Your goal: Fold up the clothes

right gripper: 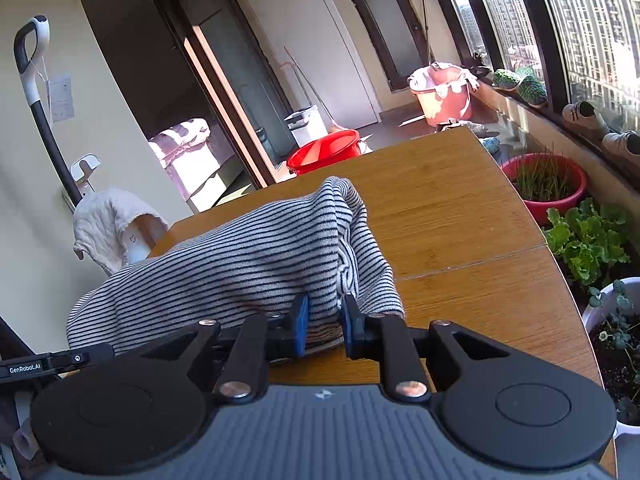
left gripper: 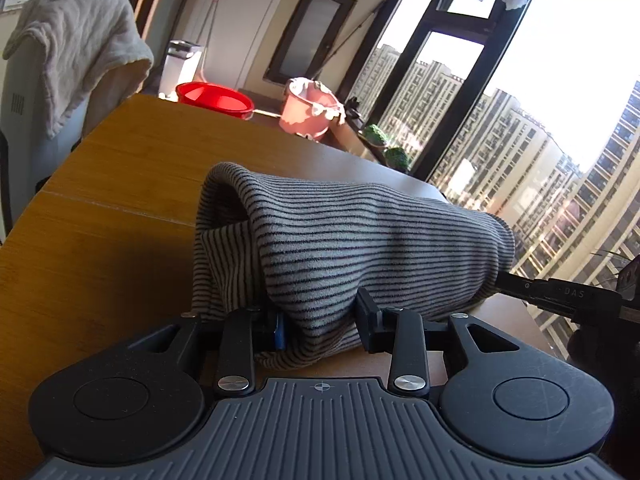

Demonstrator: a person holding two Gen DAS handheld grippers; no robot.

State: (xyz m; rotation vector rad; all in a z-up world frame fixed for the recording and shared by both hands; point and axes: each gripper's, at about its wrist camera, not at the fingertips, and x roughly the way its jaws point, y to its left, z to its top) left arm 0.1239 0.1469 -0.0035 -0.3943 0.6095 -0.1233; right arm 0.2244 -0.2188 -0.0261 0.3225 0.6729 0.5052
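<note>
A grey garment with thin dark stripes (left gripper: 360,240) is lifted off the wooden table (left gripper: 120,200) and stretched between both grippers, its fold hanging over them. My left gripper (left gripper: 322,326) is shut on a bunched edge of the cloth, which fills the gap between its fingers. In the right wrist view the same striped garment (right gripper: 240,256) runs off to the left. My right gripper (right gripper: 324,326) pinches its near edge between blue pads (right gripper: 302,320). The other gripper shows at the frame edge in each view, at the garment's far end.
The table (right gripper: 460,220) ends at a curved right edge beside potted plants (right gripper: 584,240), a red pot (right gripper: 544,180) and a white pot (right gripper: 612,320). A red basin (left gripper: 214,98) and a pink bucket (left gripper: 308,110) stand beyond it. A white cloth (left gripper: 76,48) drapes an appliance at left.
</note>
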